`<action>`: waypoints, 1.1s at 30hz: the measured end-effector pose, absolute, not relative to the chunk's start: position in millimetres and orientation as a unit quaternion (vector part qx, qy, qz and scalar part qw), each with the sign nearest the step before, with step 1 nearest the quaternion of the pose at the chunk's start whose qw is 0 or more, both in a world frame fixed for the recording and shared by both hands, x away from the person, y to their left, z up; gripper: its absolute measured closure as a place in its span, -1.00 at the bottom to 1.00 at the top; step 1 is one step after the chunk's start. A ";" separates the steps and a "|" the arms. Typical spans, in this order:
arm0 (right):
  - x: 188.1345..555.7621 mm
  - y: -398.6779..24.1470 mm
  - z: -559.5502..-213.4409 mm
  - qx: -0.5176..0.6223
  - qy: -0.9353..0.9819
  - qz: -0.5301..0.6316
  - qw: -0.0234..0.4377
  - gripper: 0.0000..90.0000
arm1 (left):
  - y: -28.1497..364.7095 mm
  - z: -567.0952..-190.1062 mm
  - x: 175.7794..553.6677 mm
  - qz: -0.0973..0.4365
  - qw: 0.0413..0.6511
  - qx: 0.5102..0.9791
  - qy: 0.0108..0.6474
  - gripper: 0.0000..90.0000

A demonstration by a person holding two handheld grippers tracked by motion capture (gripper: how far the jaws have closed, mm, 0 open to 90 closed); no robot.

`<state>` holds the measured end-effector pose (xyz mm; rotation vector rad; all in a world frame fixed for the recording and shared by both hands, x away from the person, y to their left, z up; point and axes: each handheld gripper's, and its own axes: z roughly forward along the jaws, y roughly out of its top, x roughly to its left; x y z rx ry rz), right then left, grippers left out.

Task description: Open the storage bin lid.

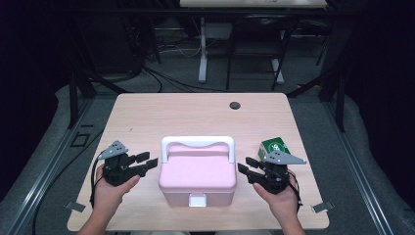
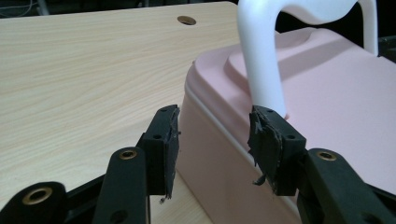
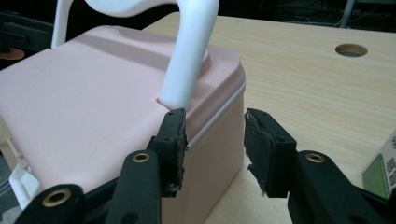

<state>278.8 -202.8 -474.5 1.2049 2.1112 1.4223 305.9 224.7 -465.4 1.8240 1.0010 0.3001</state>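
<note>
No legible text anywhere. On the green carton [image 1: 275, 147], a white round mark on top, too small to make out. In the right gripper view, the same carton [image 3: 384, 170] at the edge with a white label and a dark printed pattern, cut off and blurred, not readable. No lettering on the pink box [image 1: 197, 176], its white handle [image 1: 197, 142] or its white latch [image 1: 197, 199].
</note>
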 end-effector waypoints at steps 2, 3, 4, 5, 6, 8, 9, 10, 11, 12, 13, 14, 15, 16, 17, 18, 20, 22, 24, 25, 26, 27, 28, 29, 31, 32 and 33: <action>279.8 -203.6 -469.5 0.416 0.740 0.505 0.158 0.30 | 223.1 -461.5 306.8 0.122 0.497 0.755 0.410 0.17; 280.3 -203.4 -467.5 0.416 0.737 0.508 0.159 0.29 | 221.8 -459.8 307.2 0.122 0.499 0.754 0.408 0.18; 280.3 -203.4 -467.5 0.416 0.737 0.508 0.159 0.29 | 221.8 -459.8 307.2 0.122 0.499 0.754 0.408 0.18; 281.9 -203.3 -463.2 0.412 0.737 0.512 0.155 0.28 | 220.4 -457.7 307.3 0.119 0.501 0.754 0.408 0.18; 282.9 -202.8 -461.7 0.411 0.738 0.514 0.152 0.27 | 218.7 -455.0 307.6 0.118 0.501 0.756 0.403 0.18; 283.3 -202.3 -460.4 0.412 0.739 0.511 0.151 0.27 | 217.5 -453.2 307.7 0.116 0.501 0.759 0.400 0.17; 284.7 -201.2 -459.1 0.407 0.739 0.516 0.149 0.26 | 216.5 -452.3 307.8 0.115 0.501 0.760 0.398 0.17; 285.2 -200.5 -458.1 0.406 0.739 0.517 0.145 0.25 | 215.7 -451.0 308.0 0.114 0.501 0.762 0.395 0.16; 286.6 -199.2 -457.6 0.403 0.738 0.522 0.142 0.24 | 213.7 -449.5 309.2 0.110 0.504 0.762 0.391 0.15; 289.2 -196.4 -456.8 0.398 0.738 0.529 0.132 0.23 | 213.3 -449.2 309.6 0.108 0.504 0.763 0.390 0.12; 289.9 -196.2 -456.3 0.395 0.742 0.527 0.128 0.22 | 211.6 -448.7 310.7 0.105 0.503 0.765 0.389 0.11; 292.2 -193.7 -456.5 0.393 0.742 0.528 0.127 0.21 | 209.8 -448.9 311.8 0.103 0.503 0.765 0.389 0.10; 294.0 -191.8 -456.7 0.394 0.742 0.527 0.128 0.20 | 208.1 -449.1 312.8 0.100 0.502 0.766 0.389 0.09; 296.1 -190.6 -456.8 0.394 0.744 0.523 0.129 0.19 | 206.8 -449.3 313.4 0.097 0.502 0.766 0.389 0.09; 298.0 -189.7 -457.5 0.394 0.744 0.526 0.126 0.18 | 206.8 -449.3 313.4 0.097 0.502 0.766 0.389 0.09; 301.7 -188.2 -459.2 0.393 0.743 0.528 0.123 0.17 | 202.8 -450.2 314.7 0.092 0.502 0.768 0.387 0.09; 306.1 -186.5 -461.3 0.390 0.748 0.524 0.115 0.17 | 200.1 -451.0 315.4 0.091 0.502 0.770 0.384 0.10; 308.4 -183.0 -463.1 0.388 0.752 0.521 0.115 0.17 | 197.5 -452.1 316.5 0.090 0.502 0.770 0.384 0.11; 308.3 -179.9 -463.7 0.378 0.754 0.525 0.113 0.23 | 195.1 -453.1 316.9 0.089 0.504 0.769 0.382 0.13; 308.1 -179.4 -463.8 0.373 0.755 0.527 0.114 0.28 | 194.1 -453.2 316.5 0.088 0.504 0.771 0.379 0.15; 306.9 -178.0 -463.8 0.372 0.754 0.528 0.119 0.30 | 192.6 -453.4 315.8 0.088 0.505 0.771 0.378 0.18; 306.0 -177.7 -463.6 0.370 0.756 0.524 0.126 0.32 | 191.6 -453.7 315.0 0.095 0.502 0.772 0.377 0.17; 305.3 -177.3 -464.0 0.372 0.753 0.527 0.130 0.35 | 191.3 -453.7 314.3 0.099 0.500 0.774 0.376 0.19; 304.4 -178.1 -463.7 0.374 0.753 0.526 0.131 0.39 | 191.0 -454.1 313.8 0.104 0.499 0.773 0.377 0.22; 303.9 -179.0 -464.7 0.374 0.749 0.530 0.133 0.42 | 191.2 -454.0 312.6 0.107 0.496 0.775 0.377 0.26; 303.1 -179.6 -465.1 0.375 0.748 0.531 0.132 0.44 | 191.3 -454.2 312.1 0.107 0.498 0.774 0.376 0.27; 302.5 -179.8 -465.4 0.375 0.747 0.533 0.133 0.47 | 191.1 -454.4 311.3 0.111 0.499 0.773 0.375 0.28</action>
